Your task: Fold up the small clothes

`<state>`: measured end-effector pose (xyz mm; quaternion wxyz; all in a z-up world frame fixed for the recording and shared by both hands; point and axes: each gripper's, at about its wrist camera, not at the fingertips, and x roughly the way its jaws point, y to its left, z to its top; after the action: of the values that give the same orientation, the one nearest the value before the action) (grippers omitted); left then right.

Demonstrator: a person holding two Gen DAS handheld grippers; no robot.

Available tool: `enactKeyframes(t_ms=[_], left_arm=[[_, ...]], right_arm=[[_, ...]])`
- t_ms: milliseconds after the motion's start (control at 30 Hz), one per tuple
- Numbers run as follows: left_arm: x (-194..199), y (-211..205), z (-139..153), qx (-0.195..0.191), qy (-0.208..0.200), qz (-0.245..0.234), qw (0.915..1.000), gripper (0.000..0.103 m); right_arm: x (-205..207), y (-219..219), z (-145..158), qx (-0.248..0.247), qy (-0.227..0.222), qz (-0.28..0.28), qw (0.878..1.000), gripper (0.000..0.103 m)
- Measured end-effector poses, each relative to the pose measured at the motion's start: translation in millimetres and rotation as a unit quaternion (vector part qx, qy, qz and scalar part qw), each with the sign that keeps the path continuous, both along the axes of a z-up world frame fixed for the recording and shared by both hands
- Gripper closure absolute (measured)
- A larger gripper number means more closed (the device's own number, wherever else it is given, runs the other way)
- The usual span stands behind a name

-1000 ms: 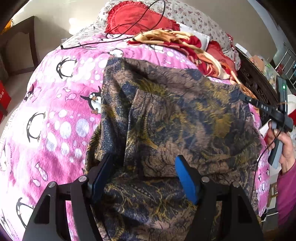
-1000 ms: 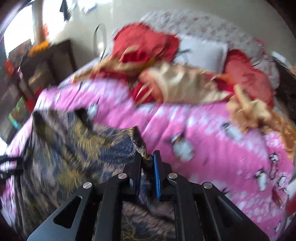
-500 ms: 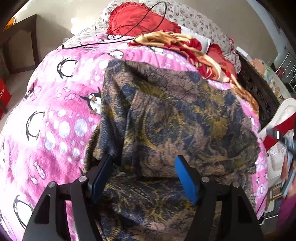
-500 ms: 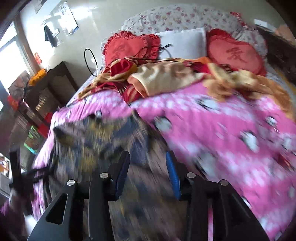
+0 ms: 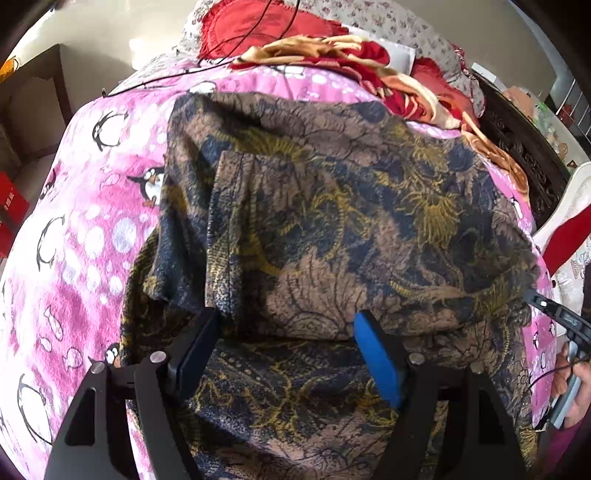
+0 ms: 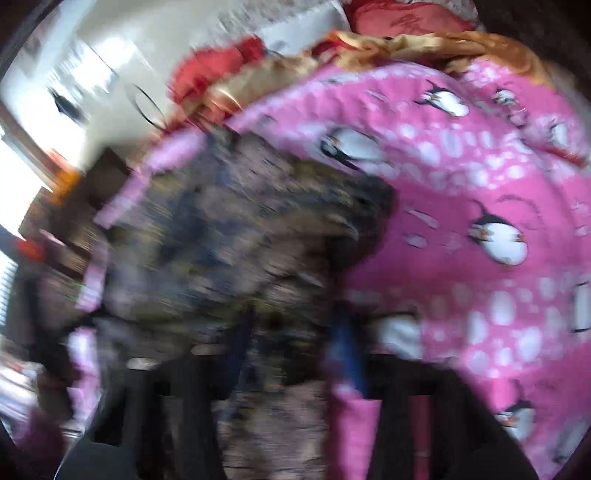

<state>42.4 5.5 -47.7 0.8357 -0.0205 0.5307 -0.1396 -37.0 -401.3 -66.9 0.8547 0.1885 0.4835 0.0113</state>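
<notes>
While the pink penguin blanket (image 5: 85,236) fills the whole bed under both tools, the brown, blue and gold patterned garment (image 5: 332,221) lies spread on it. It sits straight ahead of and beneath the left hand-held gripper (image 5: 284,325). A part of the garment is folded over the rest, and the near edge of that fold runs just past the fingertips of this hand-held gripper. Another layer of the same cloth lies under its fingers (image 5: 376,362).

Beyond the far edge of the garment is a crumpled heap of red and gold cloth (image 5: 332,48). Behind the heap is a red cushion (image 5: 266,18), and a thin black cable (image 5: 166,75) trails off to the far left.

The jaws of the left hand-held gripper stand wide apart and have just been opening. Cloth shows in the gap between them, but the pads grip nothing.

The right hand-held gripper (image 6: 291,332) is far out to the right of the left one, at the right edge of the garment, with a hand (image 5: 576,387) behind it. Its own view is badly smeared. Its jaws have just been closing, yet its two fingers show as separate streaks with patterned cloth between them. I cannot tell whether the pads press on that cloth. To its right the bare pink blanket stretches away.
</notes>
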Motion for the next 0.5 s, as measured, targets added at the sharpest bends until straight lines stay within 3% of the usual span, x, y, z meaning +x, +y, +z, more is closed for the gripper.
enactKeyframes(t_ms=[67, 167, 300, 333, 433, 500], left_arm=[[-1.0, 0.4, 6.0, -0.01, -0.004, 0.003, 0.9999, 0.025], [-1.5, -9.1, 21.6, -0.024, -0.019, -0.008, 0.9995, 0.025], [-6.1, -40.7, 46.4, -0.05, -0.041, -0.051, 0.9966, 0.025], [-8.8, -55.1, 51.6, -0.064, -0.044, -0.071, 0.9945, 0.025], [-13.3, -93.8, 56.3, -0.092, -0.04, -0.111, 0.9887, 0.025], [-18.4, -134.6, 53.5, -0.114, -0.02, -0.152, 0.9816, 0.025]], right_arm=[[-15.3, -4.2, 3.1, 0.015, -0.013, -0.003, 1.0, 0.097], [-28.0, -6.6, -15.2, 0.034, 0.011, -0.009, 0.999, 0.097], [-45.8, -14.9, -0.7, 0.043, -0.022, -0.022, 0.999, 0.095], [-49.0, -22.0, 8.4, 0.039, -0.041, -0.041, 0.998, 0.092], [-37.8, -47.3, 26.6, 0.061, -0.07, -0.068, 0.993, 0.068], [-21.5, -54.8, 30.8, 0.048, -0.067, -0.073, 0.994, 0.064]])
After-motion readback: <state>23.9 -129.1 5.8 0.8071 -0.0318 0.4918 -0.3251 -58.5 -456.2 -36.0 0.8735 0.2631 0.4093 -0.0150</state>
